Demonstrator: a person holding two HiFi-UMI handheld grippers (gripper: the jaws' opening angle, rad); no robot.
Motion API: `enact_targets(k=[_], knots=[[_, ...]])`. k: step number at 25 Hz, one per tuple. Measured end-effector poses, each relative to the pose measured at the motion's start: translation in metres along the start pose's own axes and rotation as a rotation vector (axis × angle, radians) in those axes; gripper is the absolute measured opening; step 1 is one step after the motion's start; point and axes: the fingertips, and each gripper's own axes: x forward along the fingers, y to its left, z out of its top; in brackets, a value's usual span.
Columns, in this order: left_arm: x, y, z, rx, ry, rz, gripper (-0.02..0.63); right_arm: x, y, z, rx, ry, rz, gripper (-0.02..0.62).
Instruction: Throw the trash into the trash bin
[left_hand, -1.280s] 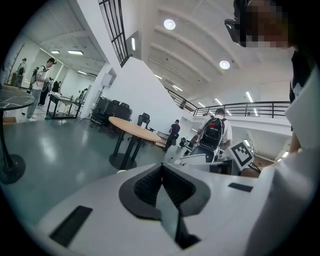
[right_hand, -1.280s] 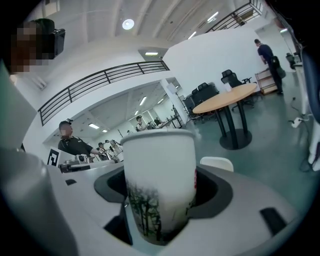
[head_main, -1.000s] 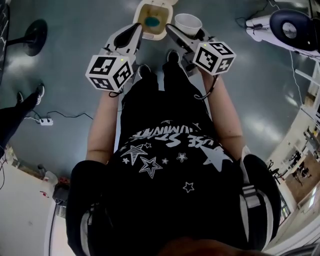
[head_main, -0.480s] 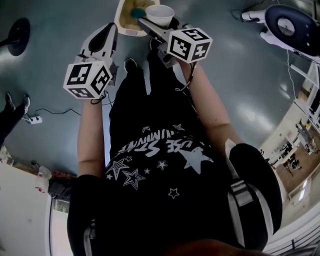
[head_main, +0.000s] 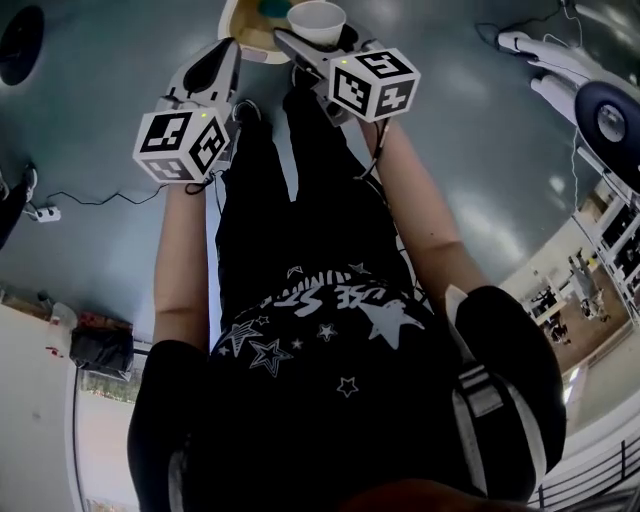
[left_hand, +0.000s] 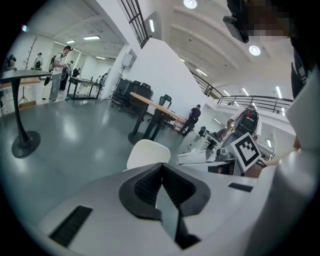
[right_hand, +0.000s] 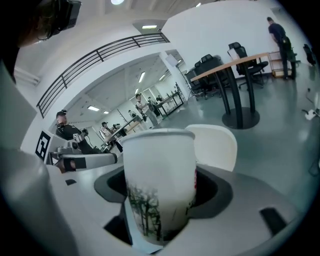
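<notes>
In the head view my right gripper (head_main: 318, 35) is shut on a white paper cup (head_main: 317, 18), held upright just beside the right rim of the cream trash bin (head_main: 238, 30) on the floor. Something teal (head_main: 272, 8) lies inside the bin. My left gripper (head_main: 226, 55) points at the bin's near left side, shut and holding nothing. The right gripper view shows the cup (right_hand: 159, 185), printed with trees, between the dark pads (right_hand: 216, 189), and the bin's raised lid (right_hand: 216, 145) behind it. In the left gripper view the jaws (left_hand: 161, 167) meet in front of the same lid (left_hand: 146, 152).
The person's shoes (head_main: 245, 110) stand close to the bin. A black round stand base (head_main: 20, 30) sits at the far left, with a power strip and cable (head_main: 40, 212) nearer. A white machine (head_main: 600, 100) is at the right. Desks, chairs and people are far off.
Both grippers have sunk and moved forward toward the bin, which has slid to the top edge of the head view. The cup stays gripped and now sits beside the bin's rim.
</notes>
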Motion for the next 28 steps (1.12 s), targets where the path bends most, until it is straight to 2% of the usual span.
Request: enact_targets(k=[8,15,22,28], knots=[[0.038,0.027,-0.052,-0.049,0.068,0.02,0.011,0.043,-0.027,-0.027,0.067,0.028,0.016,0.33],[0.068,0.049,-0.091,-0.093,0.111,0.049,0.011,0.073,-0.059,-0.058,0.073,0.065,-0.022,0.33],[0.077,0.081,-0.117,-0.121,0.134,0.109,0.011,0.099,-0.074,-0.088,0.055,0.122,-0.042,0.33],[0.082,0.11,-0.144,-0.139,0.172,0.126,0.011,0.132,-0.079,-0.115,0.075,0.162,-0.033,0.33]])
